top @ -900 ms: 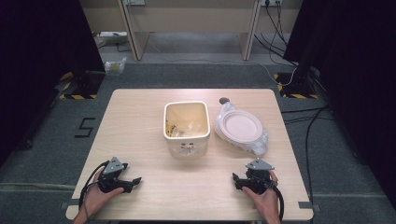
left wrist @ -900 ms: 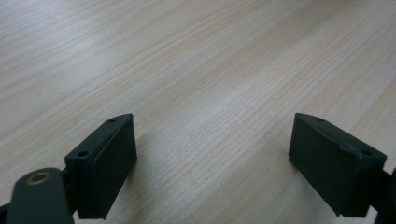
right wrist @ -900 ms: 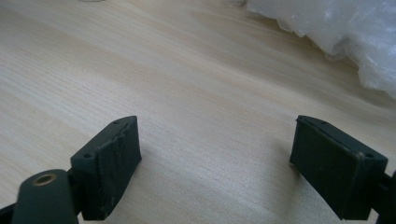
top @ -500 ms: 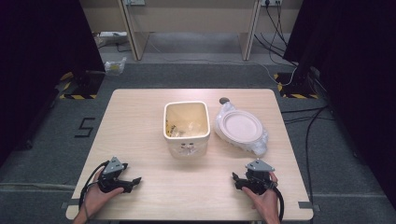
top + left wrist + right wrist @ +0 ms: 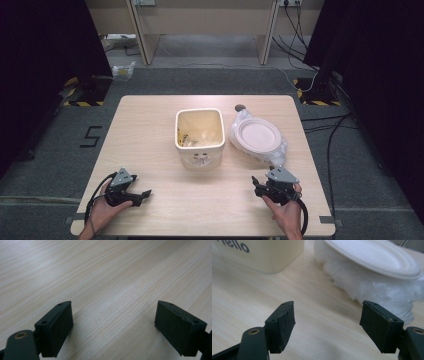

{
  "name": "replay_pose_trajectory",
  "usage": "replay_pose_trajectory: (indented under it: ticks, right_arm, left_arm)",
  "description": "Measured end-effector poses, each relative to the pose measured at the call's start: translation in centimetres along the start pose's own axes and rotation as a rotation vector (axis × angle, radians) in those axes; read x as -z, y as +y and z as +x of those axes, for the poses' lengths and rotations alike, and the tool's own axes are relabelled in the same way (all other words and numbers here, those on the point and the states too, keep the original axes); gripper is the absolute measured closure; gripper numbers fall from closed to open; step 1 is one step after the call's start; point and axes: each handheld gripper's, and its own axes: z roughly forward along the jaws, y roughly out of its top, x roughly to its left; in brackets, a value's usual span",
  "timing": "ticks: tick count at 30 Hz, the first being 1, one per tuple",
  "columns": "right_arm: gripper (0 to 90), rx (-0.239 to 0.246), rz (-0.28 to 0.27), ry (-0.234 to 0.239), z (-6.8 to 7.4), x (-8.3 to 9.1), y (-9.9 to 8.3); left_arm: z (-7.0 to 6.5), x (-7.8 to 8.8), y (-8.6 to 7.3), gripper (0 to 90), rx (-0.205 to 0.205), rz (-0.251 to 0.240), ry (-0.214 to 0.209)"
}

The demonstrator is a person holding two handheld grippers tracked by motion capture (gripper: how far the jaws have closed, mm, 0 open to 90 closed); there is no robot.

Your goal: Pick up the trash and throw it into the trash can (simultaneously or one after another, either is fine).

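A cream square bin [image 5: 199, 135] stands mid-table with scraps inside; its side [image 5: 262, 253] carries dark lettering. To its right a stack of white plates [image 5: 258, 136] lies in a crinkled clear bag [image 5: 372, 287]. My left gripper [image 5: 141, 194] rests low at the front left, held in a hand, open, with bare wood between its jaws [image 5: 113, 315]. My right gripper [image 5: 256, 182] sits at the front right, open and empty, facing the bagged plates [image 5: 374, 257] a short way ahead.
The wooden table [image 5: 150, 130] has a small dark round object [image 5: 240, 107] at its far edge behind the plates. Cables trail from both grippers. Grey floor, a black "5" mark [image 5: 90, 136] and desk legs surround the table.
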Motion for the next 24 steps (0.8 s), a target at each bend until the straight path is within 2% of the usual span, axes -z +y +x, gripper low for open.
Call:
replay_pose_trajectory:
  ticks: [4, 6, 10, 15, 19, 24]
  right_arm:
    - [32.6, 0.027, -0.026, -0.018, -0.3, 0.2, 0.8]
    - [36.0, 0.061, -0.04, -0.032, -0.6, 0.2, 1.6]
    - [38.4, 0.091, -0.044, -0.042, -0.7, 0.1, 2.1]
    - [40.2, 0.158, -0.044, -0.074, -0.7, -0.7, 3.1]
    - [40.7, 0.189, -0.049, -0.078, -0.6, -1.3, 3.8]
    - [41.5, 0.203, -0.054, -0.07, -0.4, -1.8, 4.6]
  left_arm:
    - [0.0, 0.0, 0.0, 13.9, -0.002, 0.001, 0.0]
    - [0.0, 0.0, 0.0, 13.9, -0.001, 0.003, 0.001]
    - [0.0, 0.0, 0.1, 13.8, 0.0, 0.003, 0.002]
    - [0.0, 0.0, 0.1, 13.7, 0.0, 0.004, 0.002]
    - [0.0, 0.0, 0.1, 13.7, 0.0, 0.004, 0.002]
    - [0.0, 0.0, 0.1, 13.7, 0.0, 0.004, 0.003]
